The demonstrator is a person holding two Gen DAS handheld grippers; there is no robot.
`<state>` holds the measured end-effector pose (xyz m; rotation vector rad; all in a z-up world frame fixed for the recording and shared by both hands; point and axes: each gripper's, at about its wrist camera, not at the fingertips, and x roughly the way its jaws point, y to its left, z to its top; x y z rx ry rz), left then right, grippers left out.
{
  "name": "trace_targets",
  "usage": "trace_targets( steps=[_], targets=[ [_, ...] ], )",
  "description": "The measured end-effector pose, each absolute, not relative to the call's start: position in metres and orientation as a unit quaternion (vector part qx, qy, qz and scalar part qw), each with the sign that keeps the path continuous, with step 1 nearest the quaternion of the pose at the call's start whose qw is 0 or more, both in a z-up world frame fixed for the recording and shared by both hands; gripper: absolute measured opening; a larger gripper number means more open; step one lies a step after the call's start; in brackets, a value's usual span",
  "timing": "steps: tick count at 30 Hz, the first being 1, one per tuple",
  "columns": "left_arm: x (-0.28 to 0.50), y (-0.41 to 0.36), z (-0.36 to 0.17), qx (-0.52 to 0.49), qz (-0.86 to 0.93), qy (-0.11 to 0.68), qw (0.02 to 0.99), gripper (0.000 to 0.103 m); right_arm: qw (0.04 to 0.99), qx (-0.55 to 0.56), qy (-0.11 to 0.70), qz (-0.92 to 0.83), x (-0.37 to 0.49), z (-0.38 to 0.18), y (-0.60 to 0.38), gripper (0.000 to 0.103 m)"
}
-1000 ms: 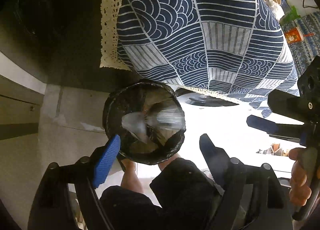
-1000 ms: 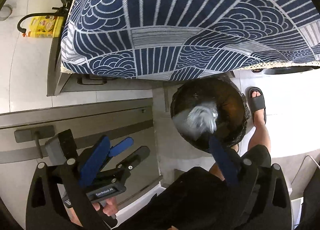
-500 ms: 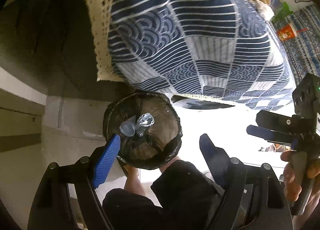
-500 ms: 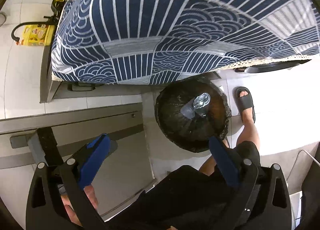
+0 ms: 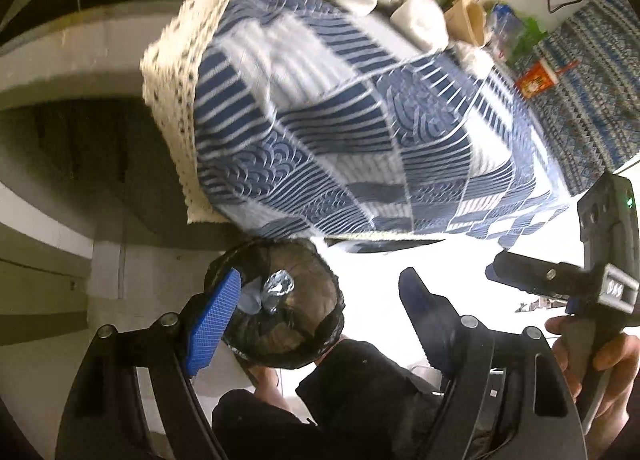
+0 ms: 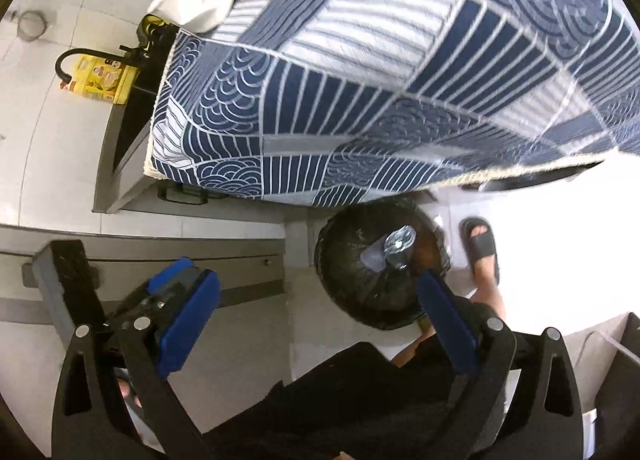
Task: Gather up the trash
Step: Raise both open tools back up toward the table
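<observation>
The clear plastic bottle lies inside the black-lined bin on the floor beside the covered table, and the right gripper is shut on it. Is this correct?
Not quite. The right gripper is open and holds nothing, as the right wrist view shows. The rest is correct: the clear plastic bottle lies inside the black-lined bin on the floor beside the covered table.
</observation>
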<state>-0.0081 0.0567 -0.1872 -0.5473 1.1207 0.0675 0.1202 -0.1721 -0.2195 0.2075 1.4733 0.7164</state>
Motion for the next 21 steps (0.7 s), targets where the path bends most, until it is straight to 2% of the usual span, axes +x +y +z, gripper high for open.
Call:
trace_targets(
  steps=[21],
  targets=[
    [0.046, 0.047, -0.1, -0.216, 0.007, 0.442, 0.871, 0.079, 0.75, 0.068, 0.578, 0.314, 0.148, -0.15, -0.198, 0.098]
  ],
)
